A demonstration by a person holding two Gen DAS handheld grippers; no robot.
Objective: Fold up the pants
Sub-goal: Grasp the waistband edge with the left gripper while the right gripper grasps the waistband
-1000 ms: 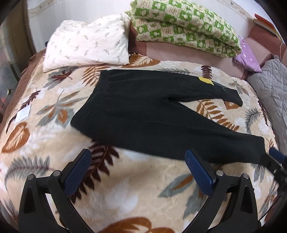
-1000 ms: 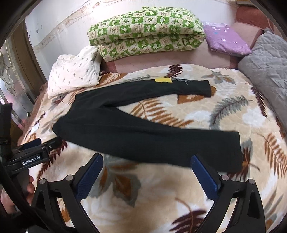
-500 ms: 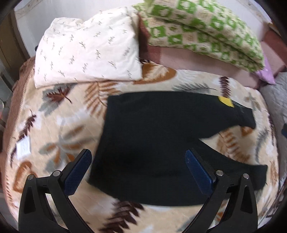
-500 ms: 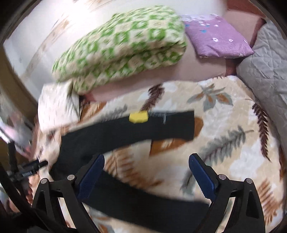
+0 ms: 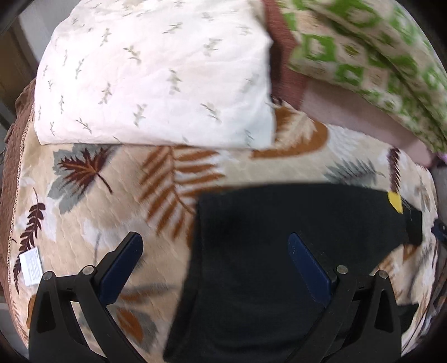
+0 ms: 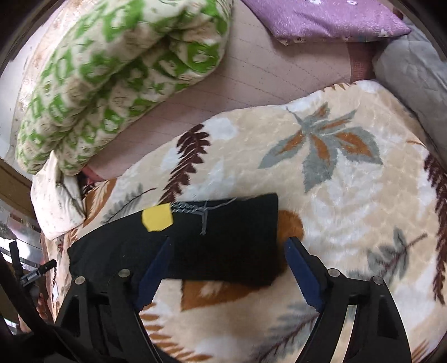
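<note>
Black pants [image 5: 279,251] lie flat on a leaf-patterned blanket [image 5: 111,181]. In the left wrist view my left gripper [image 5: 215,251] hangs open over the waistband's far corner, one finger over the blanket and the other over the cloth. In the right wrist view the far leg's cuff [image 6: 234,237], with grey stitching and a yellow patch [image 6: 156,217], lies between the blue fingers [image 6: 301,275] of my right gripper [image 6: 226,257]. Its jaws are closing, and the pads stand apart from the cloth.
A white pillow [image 5: 156,75] lies past the waistband. A green checked quilt [image 6: 111,78], a purple cushion [image 6: 321,19] and a grey quilted cover [image 6: 413,78] line the bed's far side. A white label [image 5: 30,266] sits at the blanket's left edge.
Both grippers have swept forward across the bed: the left from the near edge to the waistband corner, the right from the near leg to the far leg's cuff. The right jaws have narrowed.
</note>
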